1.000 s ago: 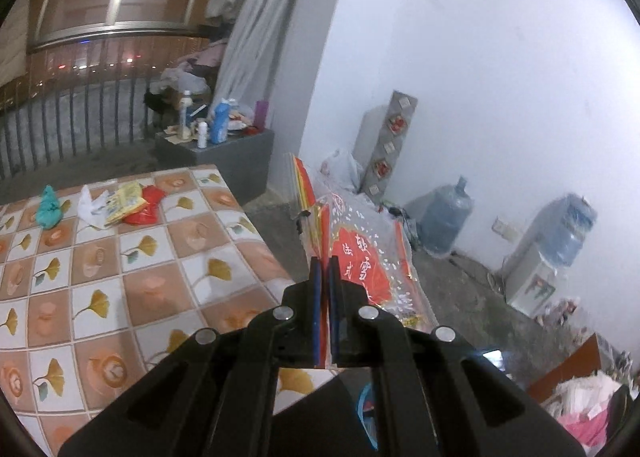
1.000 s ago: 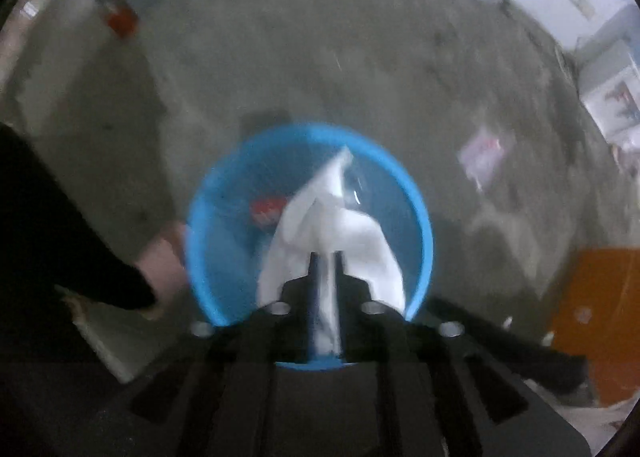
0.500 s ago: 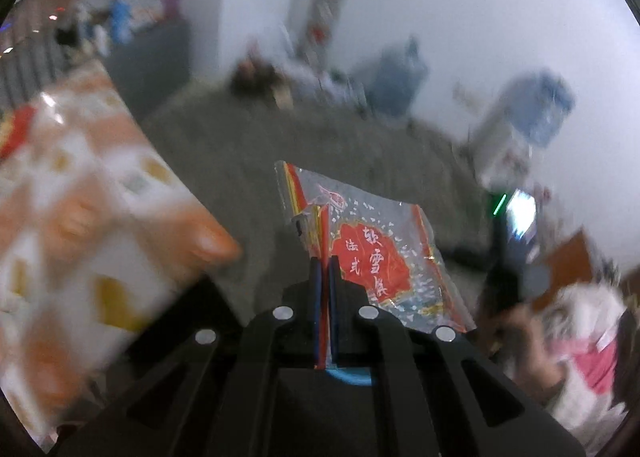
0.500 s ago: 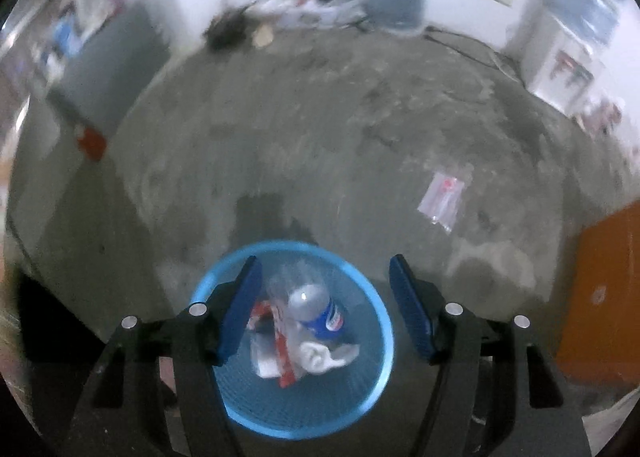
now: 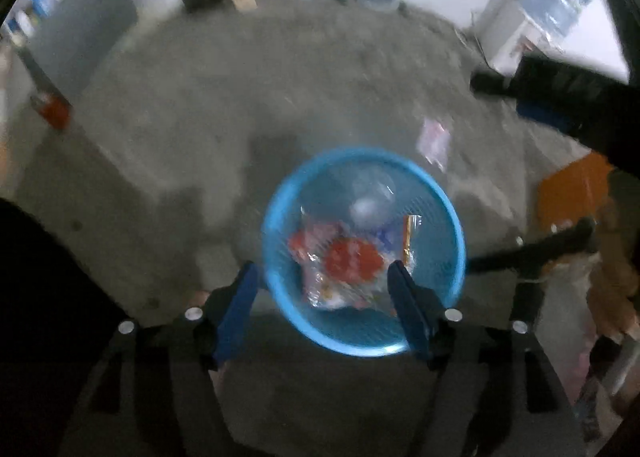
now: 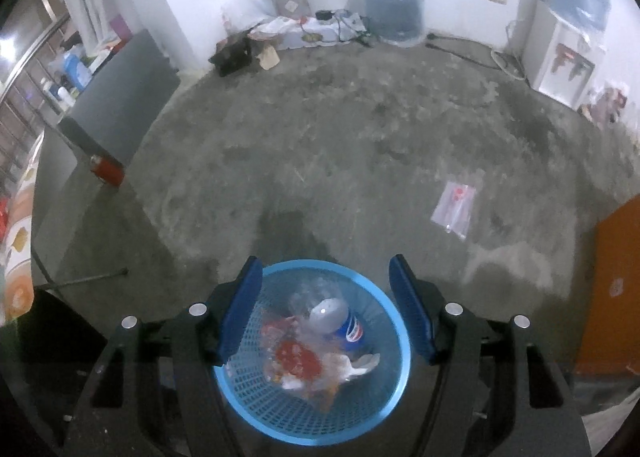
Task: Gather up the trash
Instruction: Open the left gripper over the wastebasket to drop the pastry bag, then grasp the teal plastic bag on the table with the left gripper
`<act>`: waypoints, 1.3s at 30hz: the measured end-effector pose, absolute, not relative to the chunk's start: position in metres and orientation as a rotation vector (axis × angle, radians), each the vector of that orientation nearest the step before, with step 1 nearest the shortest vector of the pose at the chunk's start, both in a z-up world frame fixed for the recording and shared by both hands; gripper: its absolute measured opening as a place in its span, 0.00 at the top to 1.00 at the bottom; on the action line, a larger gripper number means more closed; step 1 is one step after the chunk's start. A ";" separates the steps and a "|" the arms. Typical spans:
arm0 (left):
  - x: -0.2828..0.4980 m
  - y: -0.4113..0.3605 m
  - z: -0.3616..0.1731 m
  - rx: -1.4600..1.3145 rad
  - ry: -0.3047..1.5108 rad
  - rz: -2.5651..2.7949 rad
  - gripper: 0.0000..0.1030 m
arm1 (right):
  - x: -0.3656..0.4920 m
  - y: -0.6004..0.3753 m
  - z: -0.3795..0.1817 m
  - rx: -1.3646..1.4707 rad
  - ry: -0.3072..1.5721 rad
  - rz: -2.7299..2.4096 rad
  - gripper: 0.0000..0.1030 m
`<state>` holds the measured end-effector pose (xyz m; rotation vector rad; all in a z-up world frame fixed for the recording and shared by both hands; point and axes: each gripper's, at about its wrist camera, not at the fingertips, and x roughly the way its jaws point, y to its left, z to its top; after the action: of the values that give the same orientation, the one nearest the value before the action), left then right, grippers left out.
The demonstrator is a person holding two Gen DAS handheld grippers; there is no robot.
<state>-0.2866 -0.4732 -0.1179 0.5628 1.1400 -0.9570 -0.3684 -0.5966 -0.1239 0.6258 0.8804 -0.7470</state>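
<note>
Both grippers hang over the blue mesh wastebasket (image 6: 312,353). My left gripper (image 5: 322,297) is opening its jaws, nothing between them; the red-printed snack wrapper (image 5: 344,265) lies below in the basket on the other trash. My right gripper (image 6: 326,307) stands with jaws wide apart, empty. Also in the basket: a Pepsi bottle (image 6: 340,323) and a crumpled white tissue (image 6: 360,363). I judge this to be the drop step, just finishing. One clear plastic packet (image 6: 456,207) lies on the concrete floor (image 6: 320,137), well apart from the basket. Next move likely calls for reaching out to that packet with open jaws and pinching a flat, slippery edge off the floor.
</note>
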 end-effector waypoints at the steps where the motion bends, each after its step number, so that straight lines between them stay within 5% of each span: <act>1: -0.285 -0.465 -0.104 0.558 1.101 -0.952 0.37 | -0.369 -0.594 -0.122 0.620 0.874 -0.748 0.39; 8: -0.255 -0.345 0.034 0.262 0.806 -0.923 0.34 | -0.352 -0.550 -0.071 0.491 0.785 -0.649 0.39; 12: -0.196 -0.241 0.080 0.110 0.676 -0.676 0.04 | -0.321 -0.514 -0.028 0.405 0.727 -0.536 0.35; 21: 0.033 -0.023 0.078 -0.173 0.728 -0.176 0.04 | -0.187 -0.402 0.041 0.261 0.677 -0.084 0.24; 29: 0.225 0.033 0.014 -0.274 0.937 -0.004 0.05 | -0.062 -0.301 0.043 0.058 0.694 0.097 0.19; 32: 0.235 0.032 -0.009 -0.222 0.990 0.028 0.48 | -0.011 -0.271 0.040 -0.019 0.725 0.157 0.19; 33: 0.228 0.028 -0.007 -0.167 0.971 0.052 0.55 | 0.008 -0.260 0.039 -0.052 0.735 0.173 0.18; 39: 0.155 0.042 -0.009 -0.192 0.973 -0.063 0.55 | 0.093 -0.204 0.028 -0.202 0.808 0.218 0.18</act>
<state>0.1551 0.0424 -0.0086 -0.1923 0.9726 -0.0625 0.0932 -0.2037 0.0279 -0.2020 0.8081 0.2185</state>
